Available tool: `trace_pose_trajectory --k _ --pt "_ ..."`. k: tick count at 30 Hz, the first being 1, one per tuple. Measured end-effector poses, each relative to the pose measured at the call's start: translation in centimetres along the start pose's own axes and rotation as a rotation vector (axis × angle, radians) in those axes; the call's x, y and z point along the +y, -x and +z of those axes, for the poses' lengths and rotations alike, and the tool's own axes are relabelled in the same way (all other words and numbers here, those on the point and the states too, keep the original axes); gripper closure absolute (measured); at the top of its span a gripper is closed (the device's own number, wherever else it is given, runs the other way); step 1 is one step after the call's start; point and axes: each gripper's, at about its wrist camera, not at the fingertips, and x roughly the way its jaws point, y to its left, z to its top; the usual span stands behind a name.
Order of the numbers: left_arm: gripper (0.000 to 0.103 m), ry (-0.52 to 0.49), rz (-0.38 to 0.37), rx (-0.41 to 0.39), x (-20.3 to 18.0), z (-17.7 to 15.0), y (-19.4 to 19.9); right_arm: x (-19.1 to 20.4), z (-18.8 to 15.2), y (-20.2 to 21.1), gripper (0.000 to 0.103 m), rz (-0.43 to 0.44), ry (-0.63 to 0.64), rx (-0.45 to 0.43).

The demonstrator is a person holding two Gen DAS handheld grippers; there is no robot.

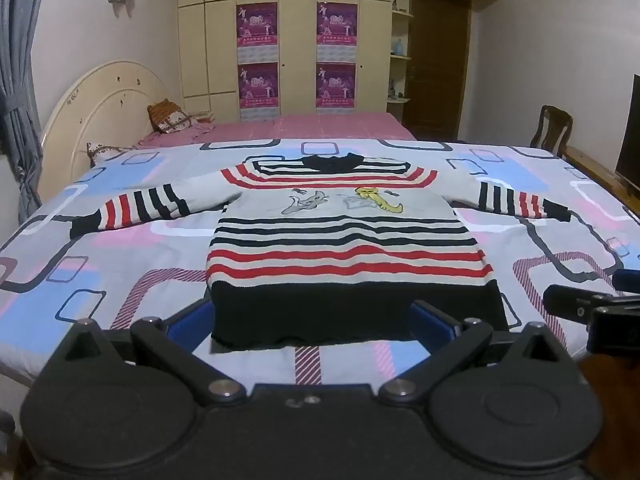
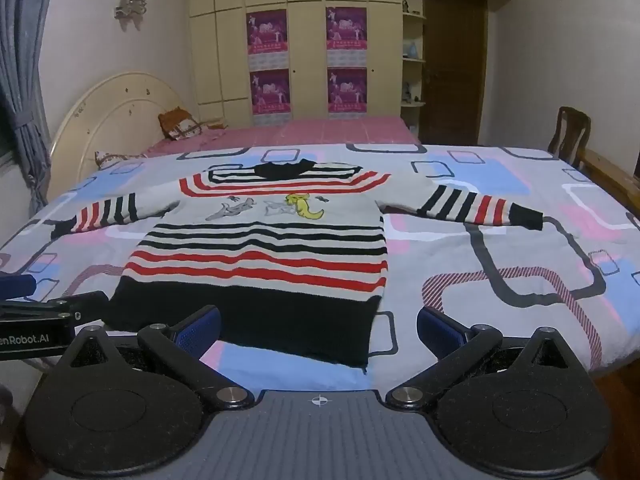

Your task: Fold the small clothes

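Note:
A small striped sweater (image 1: 344, 240), grey with black and red bands, a cartoon print and a black hem, lies flat and face up on the bed, sleeves spread to both sides. It also shows in the right wrist view (image 2: 264, 248). My left gripper (image 1: 312, 320) is open and empty, its blue pads (image 1: 188, 320) either side of the hem's left part, just in front of it. My right gripper (image 2: 320, 328) is open and empty in front of the hem's right corner. Each gripper shows at the edge of the other's view.
The bed sheet (image 1: 120, 264) has a pattern of blue, pink and grey rectangles. A second bed with a pink cover (image 1: 320, 126) and pillows (image 1: 168, 116) lies behind. A wooden chair (image 1: 554, 128) stands at the right. The near bed edge (image 2: 560, 364) is just ahead of the grippers.

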Motion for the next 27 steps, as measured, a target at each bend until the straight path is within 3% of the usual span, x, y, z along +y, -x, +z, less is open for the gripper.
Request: trace_pose_trajectory --k 27 --pt "0.000 -0.007 -0.001 -0.014 -0.1 0.2 0.8 0.3 0.2 1.1 0.000 -0.003 -0.002 -0.031"
